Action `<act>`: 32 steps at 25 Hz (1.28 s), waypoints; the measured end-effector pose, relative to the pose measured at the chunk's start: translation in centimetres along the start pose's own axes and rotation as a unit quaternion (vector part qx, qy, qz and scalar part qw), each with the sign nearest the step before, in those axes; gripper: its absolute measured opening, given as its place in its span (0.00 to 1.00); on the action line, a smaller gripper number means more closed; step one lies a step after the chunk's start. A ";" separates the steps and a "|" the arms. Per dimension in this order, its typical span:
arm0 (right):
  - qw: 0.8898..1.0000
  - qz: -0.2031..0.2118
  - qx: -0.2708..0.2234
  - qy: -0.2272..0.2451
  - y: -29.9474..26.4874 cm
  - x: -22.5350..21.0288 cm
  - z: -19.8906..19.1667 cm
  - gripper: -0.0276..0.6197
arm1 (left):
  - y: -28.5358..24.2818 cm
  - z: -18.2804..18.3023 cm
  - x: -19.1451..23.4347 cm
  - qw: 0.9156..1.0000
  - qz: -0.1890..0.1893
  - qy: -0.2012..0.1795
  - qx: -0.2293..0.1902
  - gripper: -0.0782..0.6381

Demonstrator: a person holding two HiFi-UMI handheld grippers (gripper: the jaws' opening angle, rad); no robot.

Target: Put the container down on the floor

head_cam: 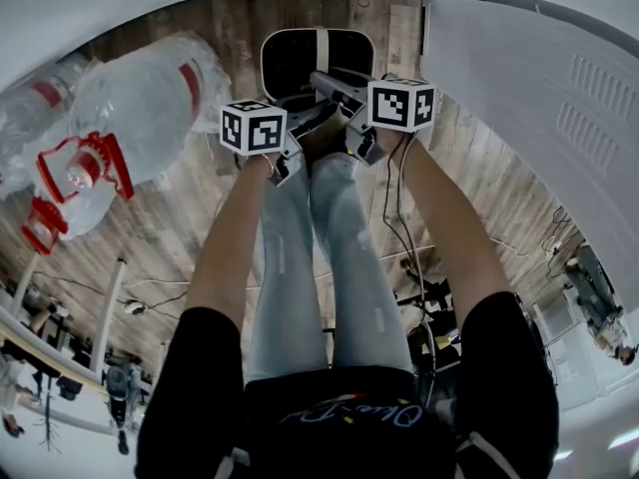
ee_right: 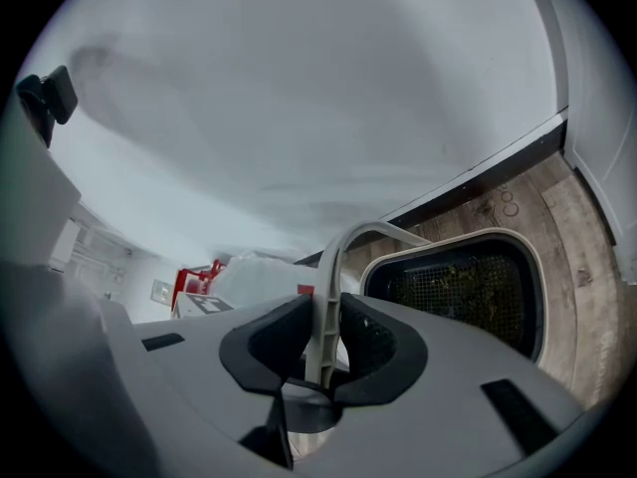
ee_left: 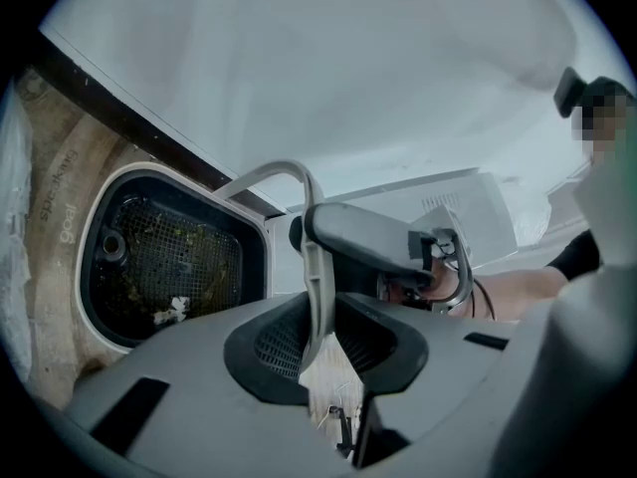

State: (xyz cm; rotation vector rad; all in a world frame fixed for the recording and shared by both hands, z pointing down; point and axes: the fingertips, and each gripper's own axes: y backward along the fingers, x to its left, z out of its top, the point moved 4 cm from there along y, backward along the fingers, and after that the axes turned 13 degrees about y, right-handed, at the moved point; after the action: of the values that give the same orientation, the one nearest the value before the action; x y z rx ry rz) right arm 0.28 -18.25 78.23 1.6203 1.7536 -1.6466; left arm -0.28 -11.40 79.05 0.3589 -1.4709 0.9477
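- The container point(ee_right: 450, 237) is seen ahead of the person's knees, above the wooden floor point(head_cam: 180, 218). It hangs below a pale arched handle point(ee_left: 284, 172).
- The fingers of the left gripper point(ee_left: 317, 342) are closed on that handle, which stands upright between the dark pads.
- The fingers of the right gripper point(ee_right: 323, 342) are likewise clamped on the same handle, from the opposite side. The two grippers are brought close together at the top of the arch.
- From both sets of fingers the container lies forward and below. Neither hand can be called nearer, as the load is shared at one spot.
- In the head view the container's longer side is seen running across the person, left to right, with the opening turned upward.
- The container is shown as a rounded rectangular tub with a white rim and a dark inside lined with mesh. A few pale and greenish scraps are caught in the mesh.
- Whether its base already touches the floor cannot be told. A straight, level lowering is judged to be what the coming move calls for, with the grip released only once the base is resting.
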 end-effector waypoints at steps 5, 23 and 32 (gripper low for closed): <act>1.000 -0.003 0.011 -0.004 -0.3 0.0 -0.8 0.17 | 0.2 -0.4 0.5 1.000 0.002 0.006 -0.002 0.19; 1.000 0.002 0.005 -0.018 -1.4 2.1 -0.7 0.20 | 3.3 0.1 1.8 0.997 0.064 -0.001 -0.036 0.20; 0.999 -0.011 -0.002 -0.030 -0.4 1.7 -1.1 0.20 | 6.0 0.7 4.5 0.988 0.129 0.007 -0.080 0.20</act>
State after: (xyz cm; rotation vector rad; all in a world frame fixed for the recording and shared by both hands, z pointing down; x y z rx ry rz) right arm -0.12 -16.33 77.52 1.5390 1.7498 -1.6823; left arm -5.82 -6.78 81.33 0.0431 -1.5953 1.0251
